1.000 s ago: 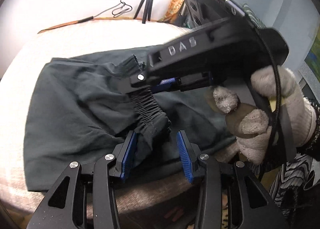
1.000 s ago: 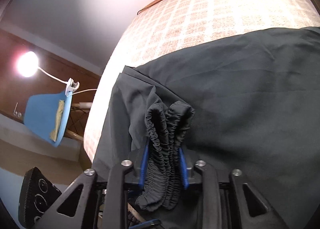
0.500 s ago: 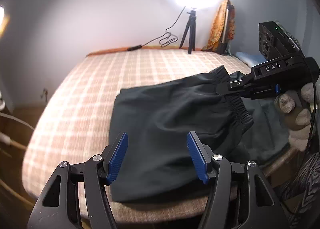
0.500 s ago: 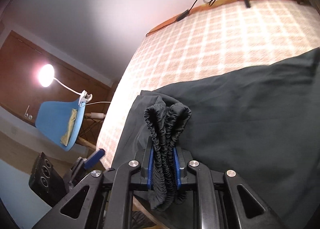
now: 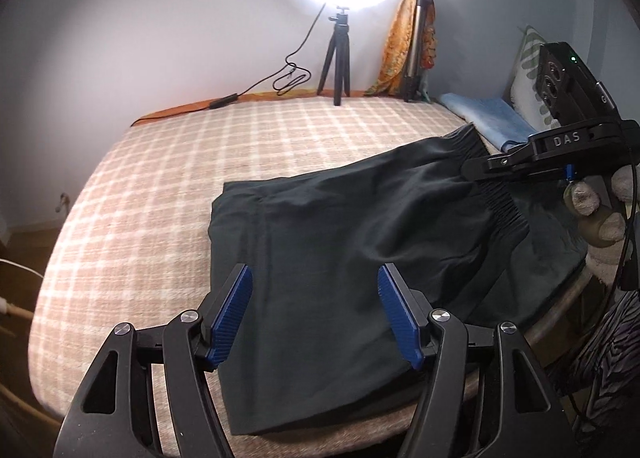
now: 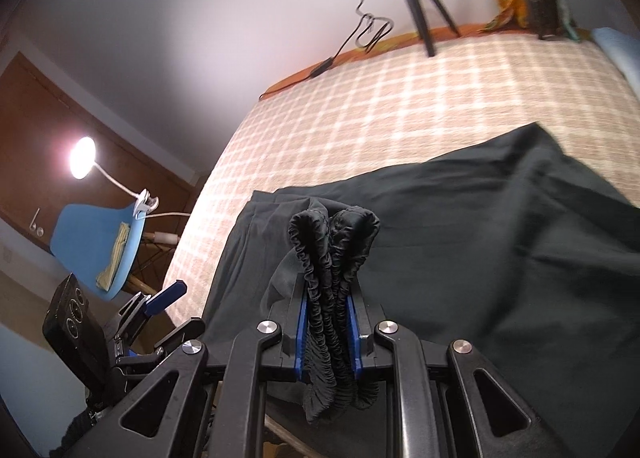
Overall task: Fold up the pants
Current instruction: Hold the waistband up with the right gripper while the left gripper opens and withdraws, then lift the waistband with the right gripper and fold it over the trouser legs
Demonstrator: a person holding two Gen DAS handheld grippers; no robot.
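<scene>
Dark pants [image 5: 340, 242] lie folded over on the checked bed [image 5: 168, 186], reaching the near edge. My left gripper [image 5: 316, 312] hovers above the near part of the pants, jaws wide open, nothing between the blue pads. My right gripper [image 6: 327, 332] is shut on the bunched elastic waistband [image 6: 334, 254], which sticks up in a loop past the fingertips. In the left wrist view the right gripper [image 5: 476, 172] holds that waistband [image 5: 502, 210] lifted at the right, held by a gloved hand [image 5: 600, 214]. The left gripper [image 6: 160, 298] shows at the lower left of the right wrist view.
A ring light on a small tripod [image 5: 338, 58] with a trailing cable stands at the far bed edge. An orange patterned cloth [image 5: 404, 42] hangs beside it. Folded blue fabric [image 5: 484, 116] and a pillow [image 5: 528, 86] lie far right. A blue chair [image 6: 108, 242] with a clip lamp stands left of the bed.
My left gripper let go of the waistband, opened wide and drew back and up. My right gripper carried the waistband off to the right, pulling the pants flatter.
</scene>
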